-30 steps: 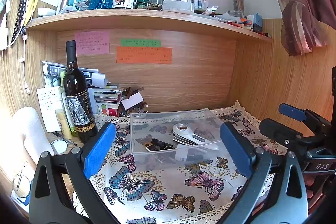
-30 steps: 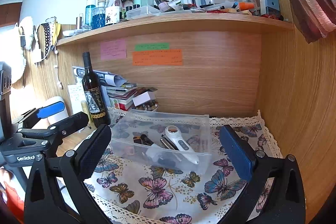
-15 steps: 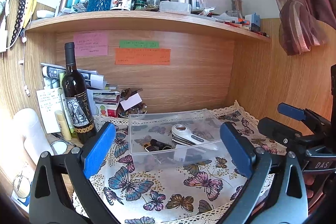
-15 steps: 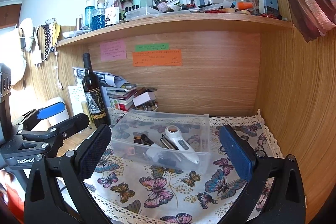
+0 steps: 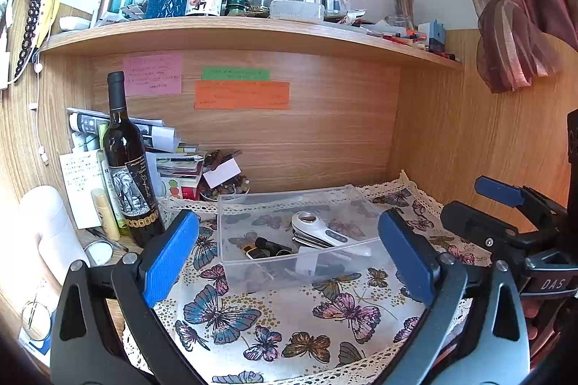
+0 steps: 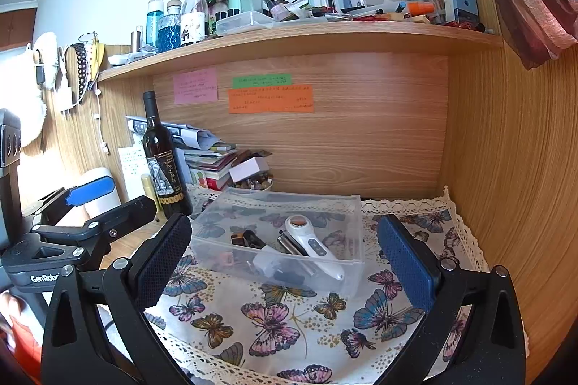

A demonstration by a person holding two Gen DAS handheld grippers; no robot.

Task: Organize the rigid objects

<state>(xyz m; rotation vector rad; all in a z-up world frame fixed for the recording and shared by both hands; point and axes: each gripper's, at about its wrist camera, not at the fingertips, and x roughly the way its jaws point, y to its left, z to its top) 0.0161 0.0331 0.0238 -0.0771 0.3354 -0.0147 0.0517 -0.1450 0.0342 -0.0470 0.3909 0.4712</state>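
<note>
A clear plastic bin sits on the butterfly cloth. It holds a white handheld device, dark small tubes and other small items. My left gripper is open and empty, held back in front of the bin. My right gripper is open and empty, also in front of the bin. Each gripper shows at the side of the other's view.
A dark wine bottle stands left of the bin by stacked papers and books. A bowl of small stones sits behind. The shelf above carries many bottles. Wooden walls close the back and right.
Both grippers have drifted very slightly; the scene sits a touch lower and left in view. Nothing was taken hold of or let go.
</note>
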